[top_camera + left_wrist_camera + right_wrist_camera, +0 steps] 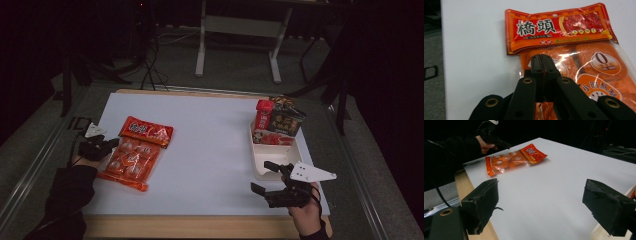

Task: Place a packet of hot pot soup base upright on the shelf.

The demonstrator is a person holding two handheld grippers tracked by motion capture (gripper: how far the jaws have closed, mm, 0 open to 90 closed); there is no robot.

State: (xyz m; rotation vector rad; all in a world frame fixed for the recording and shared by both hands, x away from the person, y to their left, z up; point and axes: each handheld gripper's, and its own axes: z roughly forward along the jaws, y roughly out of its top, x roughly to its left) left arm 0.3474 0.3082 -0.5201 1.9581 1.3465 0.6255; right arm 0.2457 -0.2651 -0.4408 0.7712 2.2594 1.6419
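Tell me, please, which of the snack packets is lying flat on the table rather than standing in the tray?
The orange snack bag near the left gripper lies flat on the white tabletop; the other packets stand upright in the white tray.

The middle of the white tabletop point(210, 150) lies bare between the orange plastic snack bag point(134, 152) near its left edge and the cream rectangular tray point(295, 150) near its right edge, so a hand can cross there freely. Upright red and dark food packets point(278, 122) crowd the tray's far end, while its near end is open.
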